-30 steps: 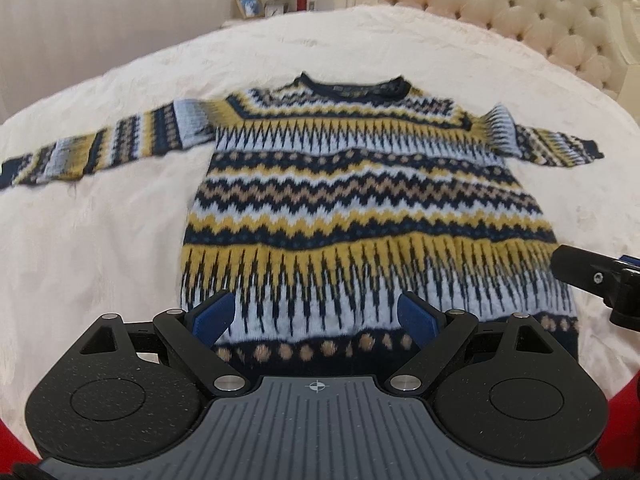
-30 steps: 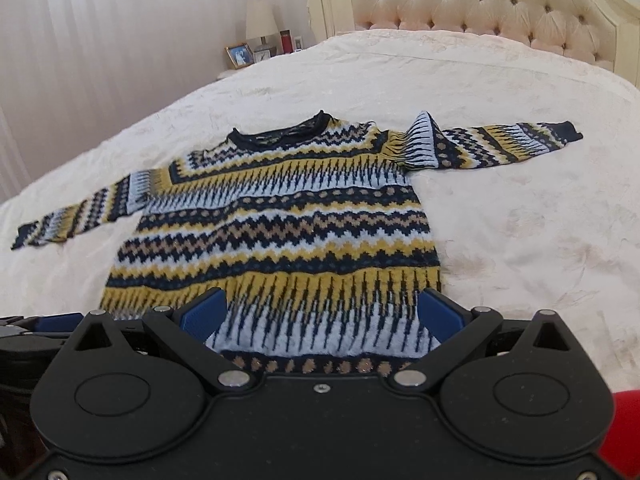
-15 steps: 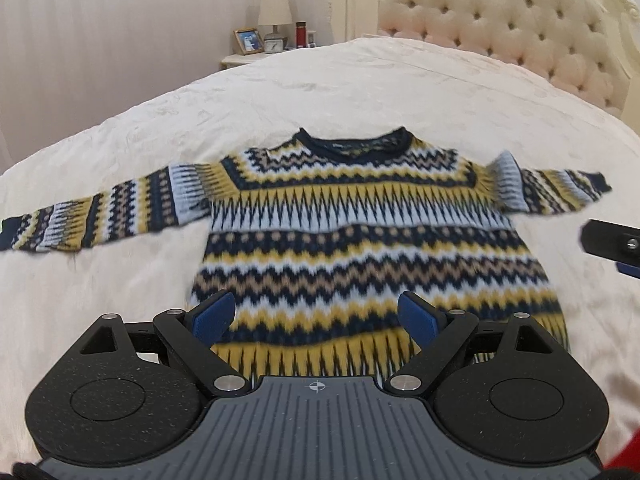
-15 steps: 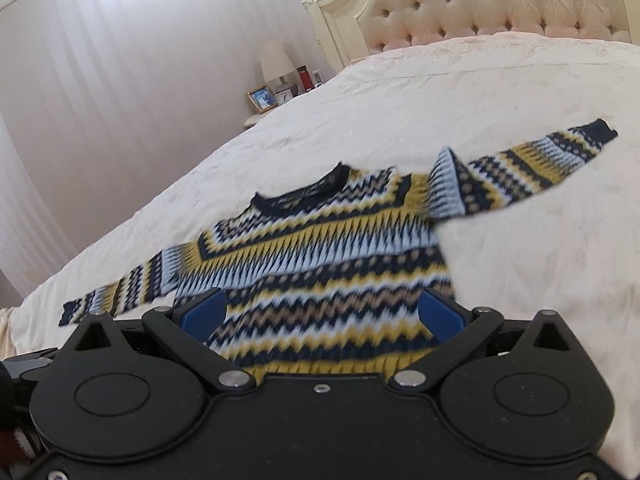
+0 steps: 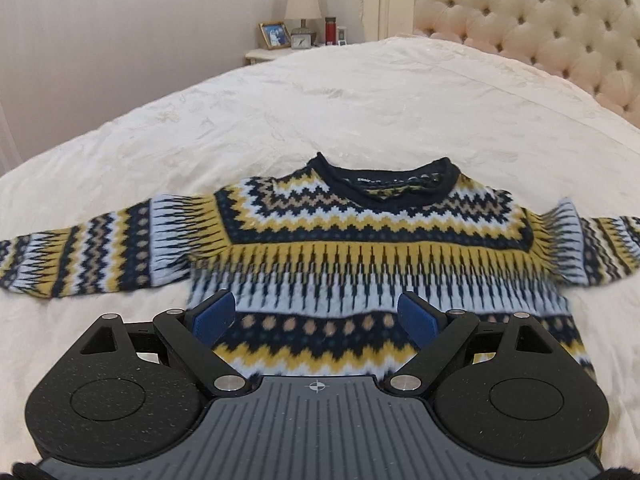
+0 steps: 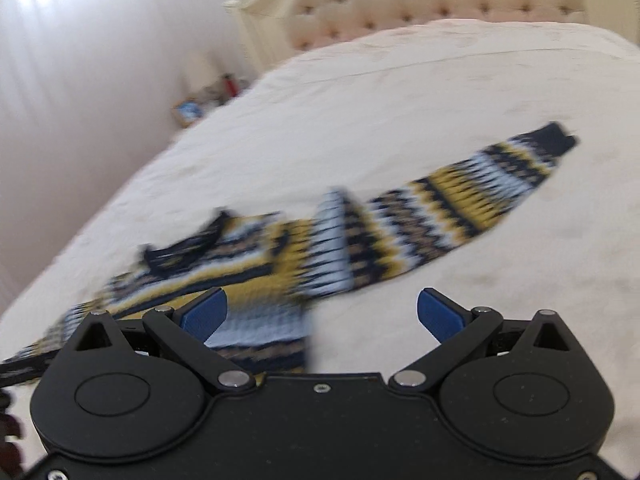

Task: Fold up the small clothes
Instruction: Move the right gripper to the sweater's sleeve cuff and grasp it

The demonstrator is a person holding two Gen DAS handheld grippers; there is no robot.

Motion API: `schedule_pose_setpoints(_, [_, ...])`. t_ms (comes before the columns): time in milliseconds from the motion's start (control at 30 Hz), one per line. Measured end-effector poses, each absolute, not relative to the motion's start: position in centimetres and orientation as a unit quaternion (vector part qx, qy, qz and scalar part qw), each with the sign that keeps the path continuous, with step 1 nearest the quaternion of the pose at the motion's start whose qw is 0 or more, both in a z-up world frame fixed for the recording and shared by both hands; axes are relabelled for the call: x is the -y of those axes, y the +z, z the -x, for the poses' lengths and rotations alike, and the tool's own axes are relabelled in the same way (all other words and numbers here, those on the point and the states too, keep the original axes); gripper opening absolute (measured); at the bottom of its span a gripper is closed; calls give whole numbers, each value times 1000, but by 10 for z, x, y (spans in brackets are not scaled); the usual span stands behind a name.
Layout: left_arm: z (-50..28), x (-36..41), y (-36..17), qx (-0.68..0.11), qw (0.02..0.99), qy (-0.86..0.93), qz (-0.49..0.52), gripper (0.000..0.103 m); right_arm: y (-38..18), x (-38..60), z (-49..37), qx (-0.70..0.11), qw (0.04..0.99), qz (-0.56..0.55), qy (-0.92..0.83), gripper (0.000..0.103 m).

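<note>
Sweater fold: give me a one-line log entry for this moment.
sweater: flat on bed, unfolded | left gripper: open, empty | right gripper: open, empty, facing sleeve

Bedroom, pale throughout.

- Bed (image 5: 360, 92): cream bedspread with a faint embossed pattern, lightly creased; fills most of both views.
- Headboard (image 5: 560, 32): button-tufted, blush-cream, in a carved ivory frame; at 1 o'clock in the left wrist view, 12 o'clock in the right.
- Nightstand (image 5: 268, 55): ivory, at 11 o'clock beside the headboard post.
- On it: lamp (image 5: 303, 6) with a cream shade, framed photo (image 5: 274, 35), small clock (image 5: 301, 41), red cylindrical container (image 5: 330, 30).
- Wall (image 5: 120, 20): pinkish-white, vertically ribbed like a curtain, from 9 to 11 o'clock.
- Light: soft and even; brightest at 10 o'clock in the blurred right wrist view.
</note>
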State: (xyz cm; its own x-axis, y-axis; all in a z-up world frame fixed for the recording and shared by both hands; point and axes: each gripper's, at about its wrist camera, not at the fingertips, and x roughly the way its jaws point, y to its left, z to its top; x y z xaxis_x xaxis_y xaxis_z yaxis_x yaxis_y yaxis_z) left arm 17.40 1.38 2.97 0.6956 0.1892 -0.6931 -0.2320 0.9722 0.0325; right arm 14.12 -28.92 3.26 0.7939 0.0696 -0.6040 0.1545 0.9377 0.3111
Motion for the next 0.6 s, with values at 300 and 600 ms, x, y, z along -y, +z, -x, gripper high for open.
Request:
schedule_pose_setpoints(300, [-223, -10, -11, -390, 913, 120, 9, 89, 8, 373, -197, -333, 918, -193, -97, 76])
schedule_pose_setpoints(600, [-252, -12, -62, -426, 896, 124, -6, 90, -29, 430, -246, -349, 888, -255, -157, 70])
